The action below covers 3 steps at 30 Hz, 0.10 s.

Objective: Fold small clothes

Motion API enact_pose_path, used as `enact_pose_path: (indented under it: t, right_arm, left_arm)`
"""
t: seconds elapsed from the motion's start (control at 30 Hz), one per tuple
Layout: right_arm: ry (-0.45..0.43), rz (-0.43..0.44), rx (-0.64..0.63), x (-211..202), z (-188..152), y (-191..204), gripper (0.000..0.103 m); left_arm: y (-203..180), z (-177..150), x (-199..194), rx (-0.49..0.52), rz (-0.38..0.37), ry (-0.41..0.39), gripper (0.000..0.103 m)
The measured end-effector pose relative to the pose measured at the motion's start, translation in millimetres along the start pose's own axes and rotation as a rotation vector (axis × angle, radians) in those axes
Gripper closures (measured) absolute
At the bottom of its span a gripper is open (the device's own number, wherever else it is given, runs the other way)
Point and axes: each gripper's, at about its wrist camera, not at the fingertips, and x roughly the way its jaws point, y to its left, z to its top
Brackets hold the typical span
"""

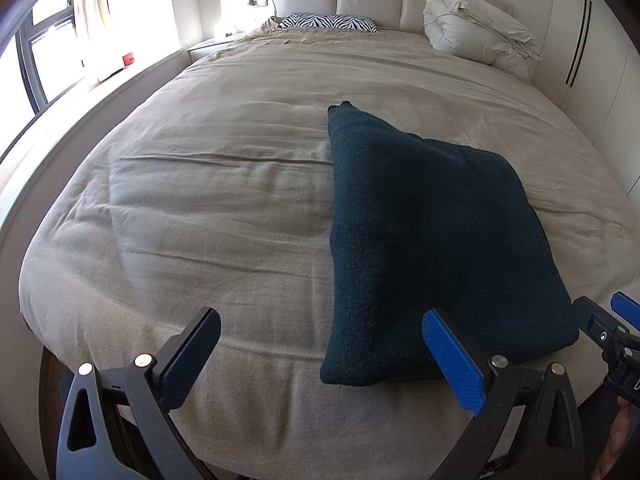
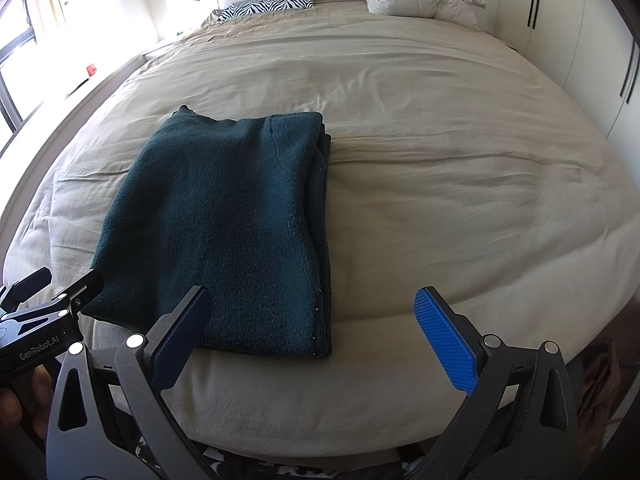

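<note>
Folded dark green fleece garment on the bed, both grippers empty

The left gripper (image 1: 320, 344) hovers over the near edge of the bed (image 1: 192, 200), jaws spread wide, holding nothing. The folded dark green fleece garment (image 2: 224, 220) lies flat on the beige bedcover near that edge, between the two grippers. The right gripper (image 2: 314, 320) hovers likewise, jaws wide and empty.

Dark teal fleece garment (image 2: 224, 232), folded into a rough rectangle, lying flat on the beige bed cover near the front edge. Stacked layers showing along the right side, with a seam running down the top surface. Small corner of fabric (image 1: 340, 107) poking out at the far left end.
</note>
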Motion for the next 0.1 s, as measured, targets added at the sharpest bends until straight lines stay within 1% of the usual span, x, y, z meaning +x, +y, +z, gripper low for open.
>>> enact_pose_path:
  t: [0.1]
  right_arm:
    - [0.001,0.0,0.004,0.6,-1.6,-1.8,0.0]
  left_arm:
    - [0.9,0.8,0.1,0.0,-0.007,-0.002,0.0]
